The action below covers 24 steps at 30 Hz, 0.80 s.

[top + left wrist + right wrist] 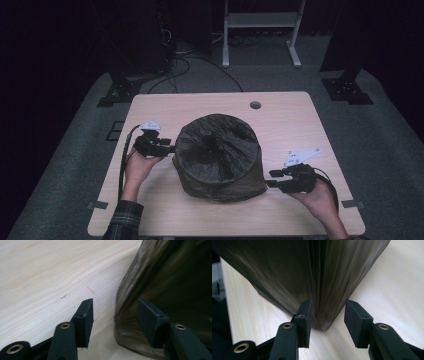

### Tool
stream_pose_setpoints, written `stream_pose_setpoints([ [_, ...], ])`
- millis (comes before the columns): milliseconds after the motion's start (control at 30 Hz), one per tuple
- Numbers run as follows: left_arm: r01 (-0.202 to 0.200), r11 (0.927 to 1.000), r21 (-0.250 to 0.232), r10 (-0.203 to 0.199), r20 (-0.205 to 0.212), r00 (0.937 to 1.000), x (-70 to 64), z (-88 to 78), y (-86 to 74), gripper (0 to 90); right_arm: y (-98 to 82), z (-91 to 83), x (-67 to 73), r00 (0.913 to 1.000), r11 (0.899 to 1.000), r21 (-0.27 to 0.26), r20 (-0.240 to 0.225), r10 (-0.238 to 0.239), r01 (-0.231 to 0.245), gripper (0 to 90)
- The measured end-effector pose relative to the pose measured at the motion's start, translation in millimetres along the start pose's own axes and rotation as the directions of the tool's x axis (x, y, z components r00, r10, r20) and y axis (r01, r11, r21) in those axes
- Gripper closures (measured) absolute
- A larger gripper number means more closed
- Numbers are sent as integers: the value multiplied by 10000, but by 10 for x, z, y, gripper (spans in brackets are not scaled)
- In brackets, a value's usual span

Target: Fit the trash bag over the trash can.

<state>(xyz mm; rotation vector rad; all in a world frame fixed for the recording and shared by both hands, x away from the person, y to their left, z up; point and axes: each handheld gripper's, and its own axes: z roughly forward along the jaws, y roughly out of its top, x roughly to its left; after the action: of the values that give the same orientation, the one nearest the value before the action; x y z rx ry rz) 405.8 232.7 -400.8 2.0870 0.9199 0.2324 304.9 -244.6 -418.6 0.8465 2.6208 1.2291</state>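
High view puts the bag-lined bin [218, 157] mid-worktop [280, 107]; we hold the left claw [169, 148] at its left flank and the right claw [272, 178] at its lower right corner, both part-open and gripping nothing. All the handling remains.

The room is dark; grey carpet [300, 80] covers the floor, and a white frame [260, 30] stands at 12 o'clock.

Dim room, blurry gripper views
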Motion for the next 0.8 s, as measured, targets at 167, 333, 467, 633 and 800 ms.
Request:
stream_pose_setpoints([
  [167,-331,9959,-843,350,217,9992,-107,-382,206,449,223,-252,69,9999,9964,-841,-48,-127,122,546],
  [333,-687,9875,-1418,762,477,9960,-218,-614,389,457,451,-421,121,9993,9906,-1318,72,-355,361,537],
  [467,-1176,9777,-1738,1297,599,9897,-374,-747,545,461,636,-528,167,9985,9849,-1645,103,-532,542,537],
  [633,-1728,9651,-1970,1924,853,9776,-587,-810,719,467,872,-584,238,9960,9771,-1946,-70,-896,865,537],
  [800,-2225,9566,-1884,2452,1070,9636,-776,-760,847,466,1130,-545,319,9919,9734,-1992,-340,-1226,1135,518],
])
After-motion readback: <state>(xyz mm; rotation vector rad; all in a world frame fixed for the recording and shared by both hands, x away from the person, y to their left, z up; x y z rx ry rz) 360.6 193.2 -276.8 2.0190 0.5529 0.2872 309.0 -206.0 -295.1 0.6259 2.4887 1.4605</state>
